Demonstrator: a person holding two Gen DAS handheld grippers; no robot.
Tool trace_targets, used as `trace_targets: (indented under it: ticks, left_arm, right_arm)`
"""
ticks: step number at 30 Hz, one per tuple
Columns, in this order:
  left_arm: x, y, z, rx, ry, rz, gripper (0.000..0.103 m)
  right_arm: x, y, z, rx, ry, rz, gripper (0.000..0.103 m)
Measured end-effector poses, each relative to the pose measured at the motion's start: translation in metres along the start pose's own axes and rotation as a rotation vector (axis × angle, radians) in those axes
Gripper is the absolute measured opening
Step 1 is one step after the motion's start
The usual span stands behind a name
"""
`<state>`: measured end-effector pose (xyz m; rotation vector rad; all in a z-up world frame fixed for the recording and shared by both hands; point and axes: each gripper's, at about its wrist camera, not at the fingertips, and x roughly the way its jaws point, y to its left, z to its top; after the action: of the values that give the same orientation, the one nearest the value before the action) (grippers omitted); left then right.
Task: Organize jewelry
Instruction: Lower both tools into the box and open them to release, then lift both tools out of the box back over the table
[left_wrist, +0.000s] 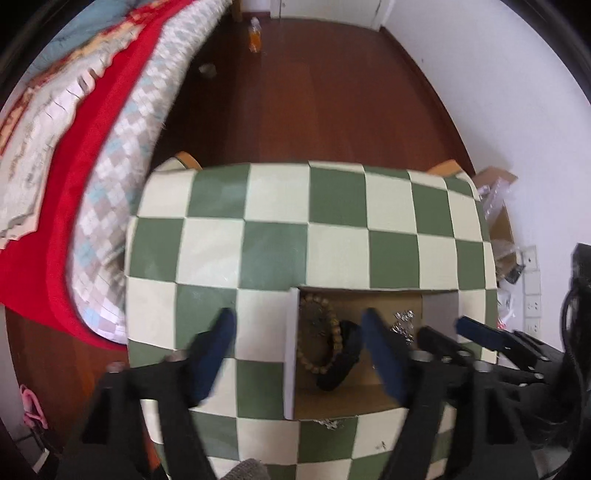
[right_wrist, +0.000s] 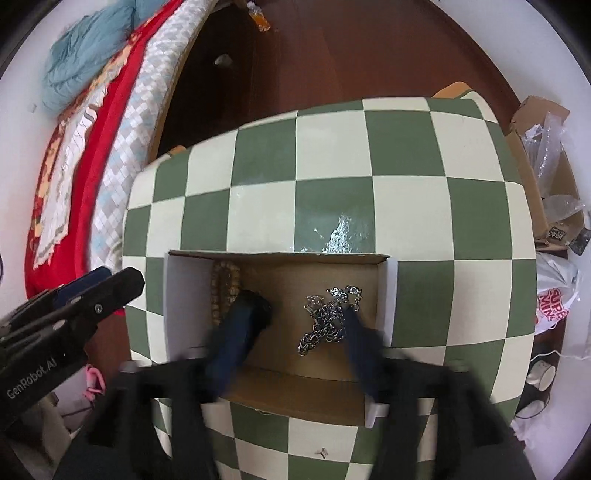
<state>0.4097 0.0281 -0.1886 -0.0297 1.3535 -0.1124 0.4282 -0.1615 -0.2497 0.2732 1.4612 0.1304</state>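
Both tools are spread wide, holding nothing. Right tool (right_wrist: 301, 321) hovers over the silver chain (right_wrist: 327, 319) in the cardboard box (right_wrist: 280, 254) on the checkered desk (right_wrist: 332, 147); I'd drop straight, pinch the bunched links. Left tool (left_wrist: 299, 347) straddles the box's left wall.

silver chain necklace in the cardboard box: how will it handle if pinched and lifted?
The silver chain necklace lies crumpled in loose links, so it will probably hang limp and drape. Its tangled heap suggests it may lift as one clump. The shiny metal links look slippery, so a pinch on few links could slide off inside the open cardboard box.

Dark wood floor (left_wrist: 332, 92), white wall (left_wrist: 498, 74), bed (left_wrist: 55, 147).
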Motion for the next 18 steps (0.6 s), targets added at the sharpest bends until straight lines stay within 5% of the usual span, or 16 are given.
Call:
trace_targets:
  ticks: [2,6,11,18]
  left_arm:
    - [-0.008,0.001,-0.005,0.010,-0.036,0.032,0.093]
    - [-0.022,0.004,-0.018,0.024,-0.113,0.111,0.102]
    - [-0.034,0.005,-0.049,0.054,-0.221,0.207,0.103]
    - [-0.036,0.003,-0.085,0.071,-0.237,0.244,0.103]
  right_arm:
    - [-0.010,-0.003,-0.003,0.002,-0.030,-0.019,0.066]
    - [-0.029,-0.008,-0.016,-0.002,-0.076,-0.081,0.095]
    - [-0.041,-0.004,-0.047,-0.067,-0.113,-0.275,0.103]
    - [-0.047,0.002,-0.087,-0.080,-0.149,-0.330,0.103]
